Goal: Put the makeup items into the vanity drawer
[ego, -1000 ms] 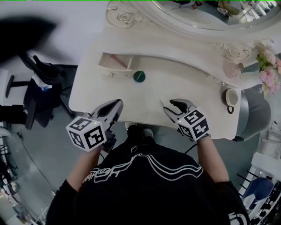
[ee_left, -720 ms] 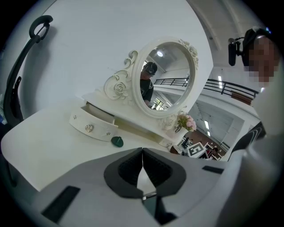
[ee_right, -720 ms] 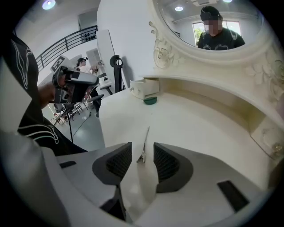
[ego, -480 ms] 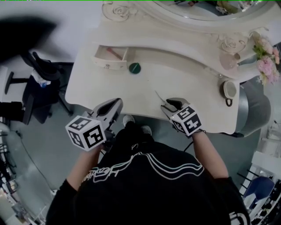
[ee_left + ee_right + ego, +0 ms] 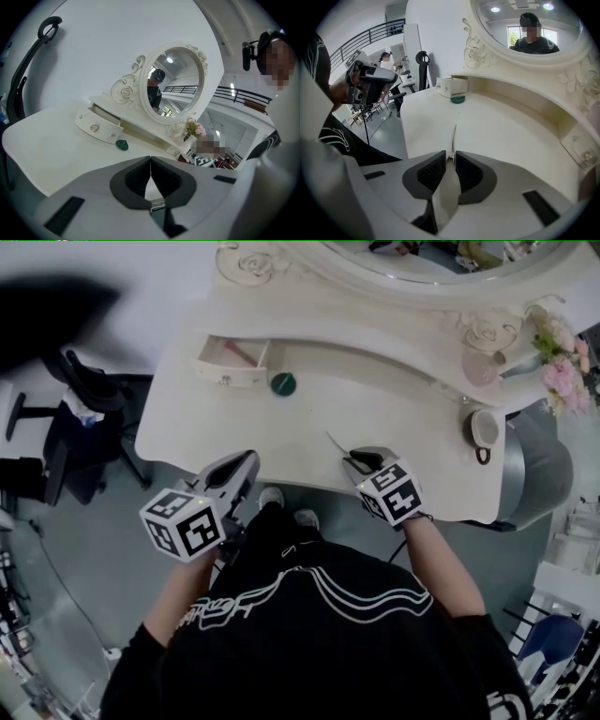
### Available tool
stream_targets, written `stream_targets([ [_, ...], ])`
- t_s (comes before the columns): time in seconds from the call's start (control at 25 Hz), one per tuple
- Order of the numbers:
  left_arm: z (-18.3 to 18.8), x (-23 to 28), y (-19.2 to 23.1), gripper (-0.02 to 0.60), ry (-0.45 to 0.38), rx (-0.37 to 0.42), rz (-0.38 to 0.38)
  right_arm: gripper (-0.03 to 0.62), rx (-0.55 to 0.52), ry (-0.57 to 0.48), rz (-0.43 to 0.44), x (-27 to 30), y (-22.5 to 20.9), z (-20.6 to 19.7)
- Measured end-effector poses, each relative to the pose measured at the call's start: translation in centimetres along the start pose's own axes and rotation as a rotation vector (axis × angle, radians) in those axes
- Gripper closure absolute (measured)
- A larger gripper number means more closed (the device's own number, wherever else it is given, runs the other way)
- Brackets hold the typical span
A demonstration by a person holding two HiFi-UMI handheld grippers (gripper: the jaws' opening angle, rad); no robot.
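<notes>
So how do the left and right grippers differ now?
Jaws: the left gripper is shut on nothing; the right gripper, which has just been closing, pinches a thin metal tool. Place: the left hovers at the front edge of the vanity, the right is down on its top. Both carry a marker cube.

— Where does the small white open drawer (image 5: 228, 368) sit?
— At the back left of the white vanity table (image 5: 412, 413), below and left of the oval framed mirror (image 5: 450, 268). A thin pink stick (image 5: 240, 353) lies in it.
— And the round green compact (image 5: 282, 383)?
— On the table, just beside the drawer's right front corner.
— The slim pale stick (image 5: 335, 442)?
— Near the front edge, right of centre.
— Further right?
— A round mug (image 5: 483, 427) at the right end, a pink flower bunch (image 5: 561, 376) behind it. A black office chair (image 5: 80, 427) stands left of the table.
</notes>
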State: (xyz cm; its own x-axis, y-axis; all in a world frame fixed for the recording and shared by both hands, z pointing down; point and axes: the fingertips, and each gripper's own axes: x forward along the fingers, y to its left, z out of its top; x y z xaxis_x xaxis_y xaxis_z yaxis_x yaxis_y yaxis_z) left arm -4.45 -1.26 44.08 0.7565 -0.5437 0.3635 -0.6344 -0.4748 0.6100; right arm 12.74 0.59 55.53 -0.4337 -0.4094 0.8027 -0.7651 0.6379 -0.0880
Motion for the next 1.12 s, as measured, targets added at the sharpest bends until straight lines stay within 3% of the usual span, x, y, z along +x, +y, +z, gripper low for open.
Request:
stream_targets([
  [0.52,2.7,-0.2,0.9,0.558,0.015,-0.001,-0.008,0.520,0.058,0.011,0.010,-0.6,-0.1,1.5],
  [0.76,4.9,0.4,1.9,0.560,0.019,0.014,-0.022,0.520,0.062,-0.045,0.010,-1.9,-0.3,5.4],
  [1.12,8.2,0.7,4.4,0.560,0.012,0.017,-0.040,0.520,-0.024,-0.129,-0.008,-2.8,-0.4,14.0],
])
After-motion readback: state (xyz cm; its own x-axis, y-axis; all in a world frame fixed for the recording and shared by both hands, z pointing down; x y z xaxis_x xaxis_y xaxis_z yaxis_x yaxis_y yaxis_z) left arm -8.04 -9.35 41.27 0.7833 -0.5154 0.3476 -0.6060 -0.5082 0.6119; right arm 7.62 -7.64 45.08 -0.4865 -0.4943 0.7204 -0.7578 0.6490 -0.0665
